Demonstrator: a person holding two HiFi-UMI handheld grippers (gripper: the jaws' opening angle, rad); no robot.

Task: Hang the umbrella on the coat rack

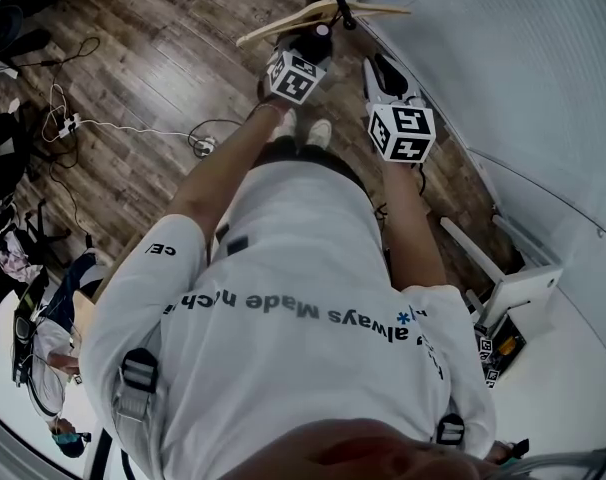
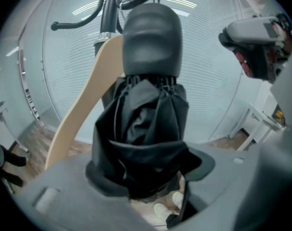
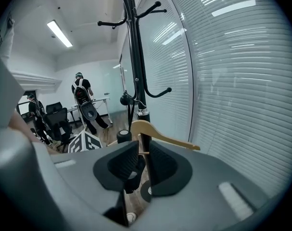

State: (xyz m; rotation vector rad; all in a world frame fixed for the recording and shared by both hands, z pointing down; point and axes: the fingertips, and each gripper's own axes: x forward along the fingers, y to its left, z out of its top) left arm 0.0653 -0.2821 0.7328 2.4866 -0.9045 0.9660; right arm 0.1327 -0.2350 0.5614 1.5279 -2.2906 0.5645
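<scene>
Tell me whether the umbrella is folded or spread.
Folded. The black umbrella has its fabric bunched in tight pleats, with the rib tips gathered together.

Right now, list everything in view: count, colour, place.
umbrella: one, black, folded, held upright with its handle up.
coat rack: one, black, beside the blinds.
hanger: one, pale wood, at the rack's pole.
cables: several, white and black, on the wood floor at left.
blinds: white, along the right wall.
people: at least two, dark clothes, far end of the room.
shoes: two, white, on the floor below the arms.
left gripper: one, grey, jaws shut on the umbrella.
right gripper: one, grey, jaws slightly apart, a thin dark strip in the gap, unidentified.
</scene>
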